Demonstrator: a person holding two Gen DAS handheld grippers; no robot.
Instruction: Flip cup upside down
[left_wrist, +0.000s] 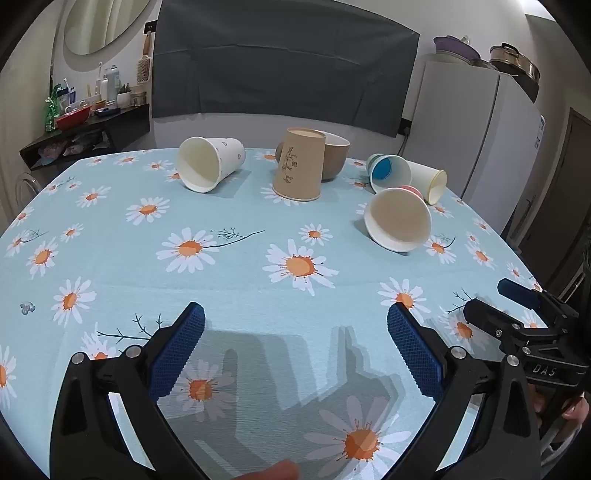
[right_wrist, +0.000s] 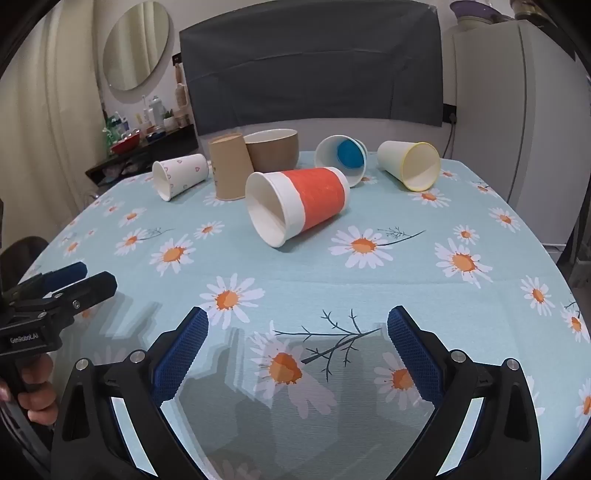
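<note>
Several paper cups sit on the daisy tablecloth (left_wrist: 240, 266). A brown cup (left_wrist: 298, 166) (right_wrist: 229, 166) stands upside down. On their sides lie a white heart-print cup (left_wrist: 208, 162) (right_wrist: 181, 175), an orange-banded cup (left_wrist: 398, 218) (right_wrist: 299, 203), a blue-bottomed cup (left_wrist: 386, 171) (right_wrist: 341, 158) and a yellow-rimmed cup (left_wrist: 428, 181) (right_wrist: 410, 164). My left gripper (left_wrist: 295, 347) (right_wrist: 70, 280) is open and empty near the table's front. My right gripper (right_wrist: 297, 347) (left_wrist: 491, 299) is open and empty beside it.
A brown bowl (left_wrist: 334, 155) (right_wrist: 275, 149) stands behind the brown cup. A fridge (left_wrist: 476, 122) is at the back right, a cluttered shelf (left_wrist: 88, 122) at the back left. A dark cloth (left_wrist: 280, 62) hangs on the wall behind the table.
</note>
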